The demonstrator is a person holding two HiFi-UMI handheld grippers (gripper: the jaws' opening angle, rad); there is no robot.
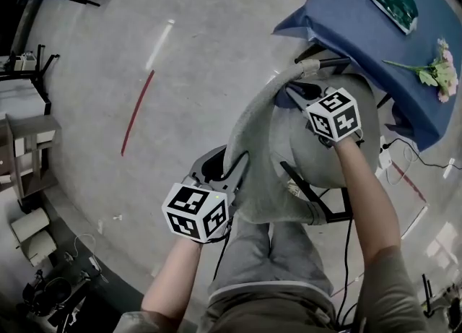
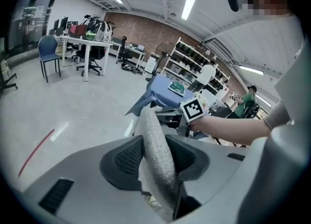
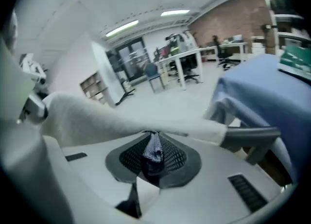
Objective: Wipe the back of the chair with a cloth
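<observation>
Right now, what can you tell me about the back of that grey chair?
The chair's back is a long curved band covered in light grey, woven-looking fabric, arcing around the round grey seat. It stands upright, its far end near the blue-covered table. The left gripper clamps its top edge at the near end, fabric filling the jaws. At the far end the right gripper pinches a small dark cloth whose tip seems to touch the back.

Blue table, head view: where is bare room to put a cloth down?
The blue table is bare left of the green packet, and between packet and pink flowers. Its right edge near the flowers is crowded. The floor beside the red tape line is also open.
</observation>
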